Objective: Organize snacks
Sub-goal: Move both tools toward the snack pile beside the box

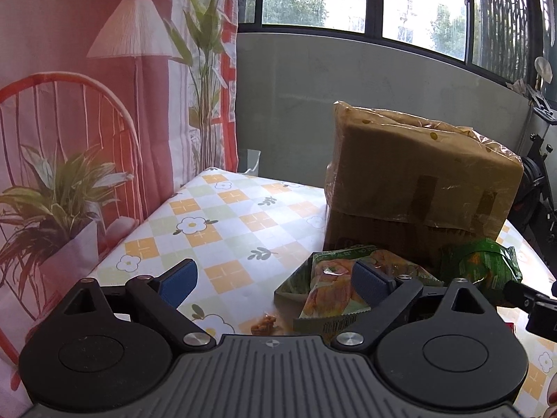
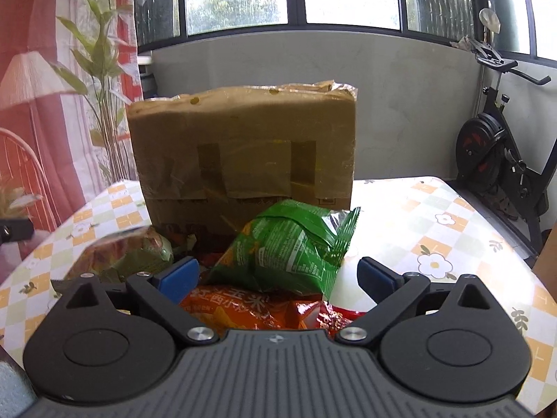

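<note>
A brown cardboard box (image 1: 414, 181) wrapped in plastic stands on the flowered tablecloth (image 1: 222, 223); it also shows in the right wrist view (image 2: 243, 153). In front of it lie snack bags: a pale green one (image 1: 330, 289) by my left gripper's right finger, a crumpled green bag (image 2: 289, 247) and an orange-red bag (image 2: 243, 310). My left gripper (image 1: 275, 280) is open, just left of the pale green bag. My right gripper (image 2: 278, 277) is open, with the green and orange-red bags between its fingers.
A small brown crumb-like piece (image 1: 264, 324) lies on the cloth near the left gripper. A printed curtain (image 1: 87, 122) hangs at the left. An exercise bike (image 2: 501, 153) stands right of the table. A grey wall and windows are behind.
</note>
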The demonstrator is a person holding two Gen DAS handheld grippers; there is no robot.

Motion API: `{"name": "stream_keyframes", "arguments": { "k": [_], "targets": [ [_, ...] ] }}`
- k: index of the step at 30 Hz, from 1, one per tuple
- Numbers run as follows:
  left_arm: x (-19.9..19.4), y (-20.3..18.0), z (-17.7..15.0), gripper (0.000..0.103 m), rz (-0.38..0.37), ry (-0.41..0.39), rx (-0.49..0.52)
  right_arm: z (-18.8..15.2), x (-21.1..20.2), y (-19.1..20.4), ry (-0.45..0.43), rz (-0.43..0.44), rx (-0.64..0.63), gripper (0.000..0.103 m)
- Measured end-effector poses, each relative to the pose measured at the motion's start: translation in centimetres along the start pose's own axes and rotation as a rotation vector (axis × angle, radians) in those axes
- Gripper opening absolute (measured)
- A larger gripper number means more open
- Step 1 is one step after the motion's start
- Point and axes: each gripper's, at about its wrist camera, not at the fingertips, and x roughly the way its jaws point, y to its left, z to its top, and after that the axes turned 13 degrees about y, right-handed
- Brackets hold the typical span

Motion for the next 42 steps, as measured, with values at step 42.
{"name": "stream_keyframes", "arguments": {
  "k": [42],
  "targets": [
    [7.3, -4.3, -4.9, 0.091, -0.265, 0.258, 0.137, -3.0, 2.0, -1.6, 0.066, 0.051, 0.019, 0.087]
  ]
}}
